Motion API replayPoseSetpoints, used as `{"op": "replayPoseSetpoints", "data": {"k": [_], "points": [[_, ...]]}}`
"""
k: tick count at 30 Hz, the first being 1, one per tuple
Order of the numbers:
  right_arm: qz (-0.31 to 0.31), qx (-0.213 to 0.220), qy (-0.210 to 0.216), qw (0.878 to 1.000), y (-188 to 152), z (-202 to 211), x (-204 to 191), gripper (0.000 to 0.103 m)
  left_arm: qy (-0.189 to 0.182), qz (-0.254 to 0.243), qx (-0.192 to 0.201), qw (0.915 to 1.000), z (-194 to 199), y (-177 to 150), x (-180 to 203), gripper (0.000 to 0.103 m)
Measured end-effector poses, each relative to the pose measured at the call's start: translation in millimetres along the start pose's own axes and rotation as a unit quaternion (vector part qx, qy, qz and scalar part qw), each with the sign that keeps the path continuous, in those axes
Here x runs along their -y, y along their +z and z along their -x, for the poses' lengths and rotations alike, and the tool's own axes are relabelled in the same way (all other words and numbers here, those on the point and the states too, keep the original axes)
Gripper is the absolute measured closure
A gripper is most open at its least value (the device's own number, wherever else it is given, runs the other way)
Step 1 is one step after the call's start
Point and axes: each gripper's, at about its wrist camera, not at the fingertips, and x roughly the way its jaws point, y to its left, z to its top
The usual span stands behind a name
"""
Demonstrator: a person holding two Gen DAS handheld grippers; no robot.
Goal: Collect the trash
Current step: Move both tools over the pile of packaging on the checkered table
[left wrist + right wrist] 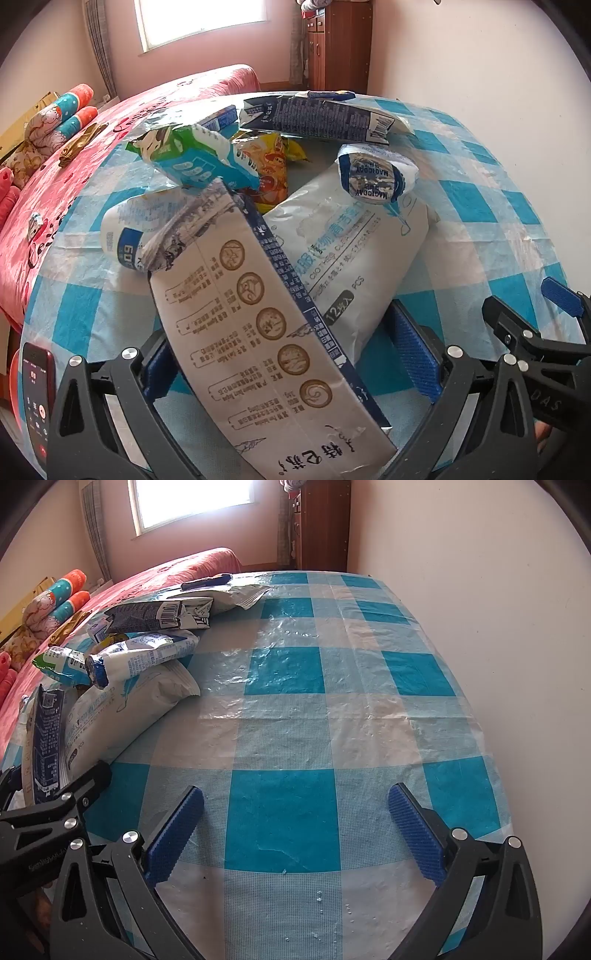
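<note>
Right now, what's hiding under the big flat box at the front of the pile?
The big flat box leans over a white wipes packet and a crumpled white wrapper, on the checked tablecloth. Whatever lies beneath its middle is covered.

**Readable print on the packaging**

"MAGICDAY" is printed, upside down, on the round end of a small white-and-blue pack (376, 177) at upper right of the left wrist view. "CLOTHES" and "PCS" are read on the large white pouch (351, 258) at centre. "DAS" is seen on the black gripper frame (550, 404) at lower right.
</note>
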Motion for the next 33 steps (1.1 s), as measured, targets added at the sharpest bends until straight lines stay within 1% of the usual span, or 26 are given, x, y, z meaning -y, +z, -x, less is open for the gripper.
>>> {"op": "replayPoseSetpoints", "data": {"k": [3,5,7,11,13,18,20,25,29,33], "points": [[-0.001,0.001,-0.001,1.000,-1,1,0,0.004,-0.002,-0.002,-0.002,1.0000,0,0,-1,0.004],[-0.001,0.002,-0.002,1.000,-3,3,1,0.004,0.000,0.003,-0.013,0.9999,-2,1,-2,0.004],[0.000,0.002,-0.002,1.000,-6,6,1,0.004,-0.003,0.013,-0.007,0.9999,2,-7,-10,0.004],[-0.002,0.003,-0.004,1.000,-16,13,7,0.004,-0.018,0.031,0.004,0.9994,5,-6,-31,0.004],[-0.003,0.003,-0.007,1.000,-21,13,1,0.004,-0.020,0.034,0.015,0.9991,10,-8,-40,0.004],[-0.017,0.012,-0.001,1.000,-31,30,8,0.004,-0.016,0.050,0.056,0.9971,36,-10,-58,0.004],[-0.020,0.023,0.004,1.000,-35,39,9,0.004,-0.013,0.052,0.073,0.9959,53,-13,-58,0.004],[-0.024,0.067,0.016,0.997,-31,71,7,0.004,-0.004,0.054,0.116,0.9917,92,-22,-62,0.004],[-0.029,0.106,0.030,0.993,-29,100,6,0.004,-0.002,0.058,0.141,0.9883,116,-26,-71,0.004],[-0.029,0.133,0.039,0.990,-32,125,2,0.004,0.009,0.056,0.160,0.9854,135,-34,-79,0.004]]}}
